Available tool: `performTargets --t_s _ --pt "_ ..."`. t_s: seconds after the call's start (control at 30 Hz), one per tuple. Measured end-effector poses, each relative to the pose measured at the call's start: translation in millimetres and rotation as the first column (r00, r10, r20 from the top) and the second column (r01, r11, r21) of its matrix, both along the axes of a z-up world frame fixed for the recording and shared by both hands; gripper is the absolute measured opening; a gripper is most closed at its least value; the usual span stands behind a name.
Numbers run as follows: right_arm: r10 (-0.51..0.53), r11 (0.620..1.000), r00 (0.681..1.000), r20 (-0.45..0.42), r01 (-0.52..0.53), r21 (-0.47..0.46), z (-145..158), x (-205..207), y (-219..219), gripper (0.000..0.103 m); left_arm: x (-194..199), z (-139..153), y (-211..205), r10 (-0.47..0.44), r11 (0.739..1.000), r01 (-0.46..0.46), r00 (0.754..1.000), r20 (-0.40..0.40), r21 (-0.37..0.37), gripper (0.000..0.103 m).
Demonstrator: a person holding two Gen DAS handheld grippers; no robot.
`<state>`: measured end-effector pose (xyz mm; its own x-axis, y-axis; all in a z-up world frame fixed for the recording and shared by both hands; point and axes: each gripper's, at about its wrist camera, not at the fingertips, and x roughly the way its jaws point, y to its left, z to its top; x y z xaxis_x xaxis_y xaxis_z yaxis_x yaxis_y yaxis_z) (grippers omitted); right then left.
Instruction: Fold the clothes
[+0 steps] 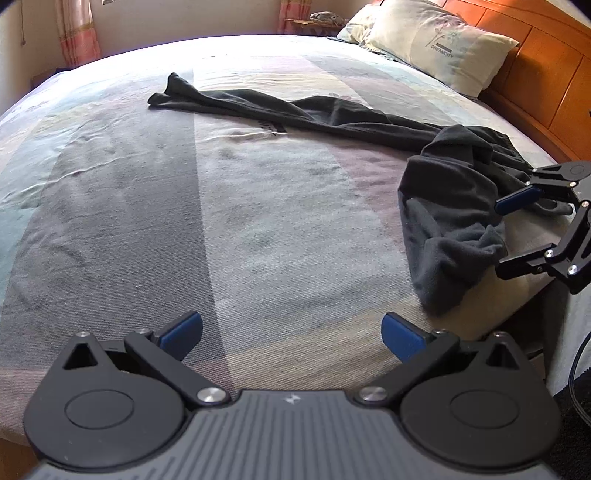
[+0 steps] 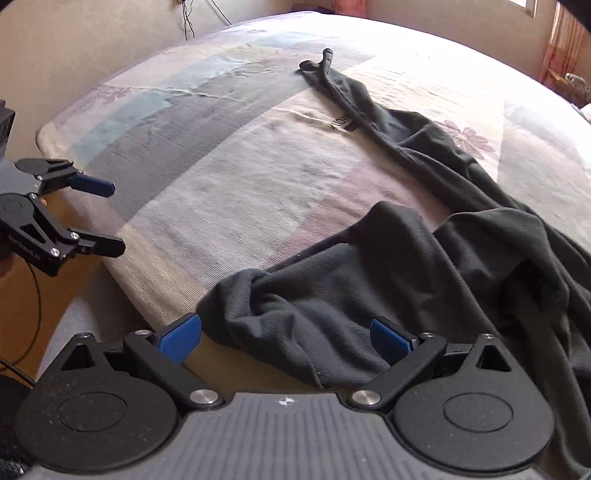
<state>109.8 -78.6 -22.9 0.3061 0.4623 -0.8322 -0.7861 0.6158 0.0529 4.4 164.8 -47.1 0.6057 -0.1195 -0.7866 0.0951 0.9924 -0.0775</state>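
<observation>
A dark grey garment lies rumpled on the bed, with one long part stretched toward the far left and a bunched part at the near right edge. My left gripper hovers open over bare bedsheet, well left of the cloth, nothing between its fingers. My right gripper is open at the bed's near edge, its blue pads on either side of the garment's bunched hem, which hangs slightly over the edge. From the left wrist view the right gripper shows at the right side, open beside the cloth.
The bed has a pastel patchwork sheet. Pillows rest against an orange wooden headboard at the far right. A cable hangs off the bed's near side. Curtains and a wall stand behind the bed.
</observation>
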Motion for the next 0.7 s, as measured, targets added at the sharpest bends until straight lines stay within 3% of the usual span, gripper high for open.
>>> performTargets --t_s 0.07,0.13,0.3,0.37,0.43,0.53,0.7 --pt "0.027 0.999 0.999 0.042 -0.026 -0.027 -3 -4 1 0.091 2 0 -7 -0.012 1.0 0.012 1.0 -0.004 0.006 0.102" --pt "0.094 0.994 0.991 0.09 -0.088 -0.072 -7 -11 10 0.076 3 0 -13 -0.022 1.0 0.022 1.0 -0.008 0.015 0.102" --pt "0.286 0.948 0.935 0.212 -0.243 -0.206 -19 -34 35 0.065 0 3 -23 -0.051 0.999 0.051 0.999 -0.011 0.013 0.102" --pt "0.368 0.914 0.895 0.252 -0.297 -0.276 -24 -43 45 0.051 -1 3 -23 -0.044 0.999 0.044 0.999 -0.013 0.009 0.102" --pt "0.434 0.877 0.861 0.265 -0.336 -0.344 -31 -52 56 0.019 -2 2 -22 -0.038 0.999 0.038 0.999 -0.015 0.005 0.102" --pt "0.448 0.872 0.851 0.274 -0.348 -0.345 -30 -55 68 0.017 -5 3 -17 -0.022 1.0 0.022 1.0 -0.012 0.001 0.103" --pt "0.383 0.919 0.883 0.272 -0.335 -0.208 -9 -42 96 0.017 -10 10 2 0.034 0.999 -0.034 0.999 0.0 0.004 0.102"
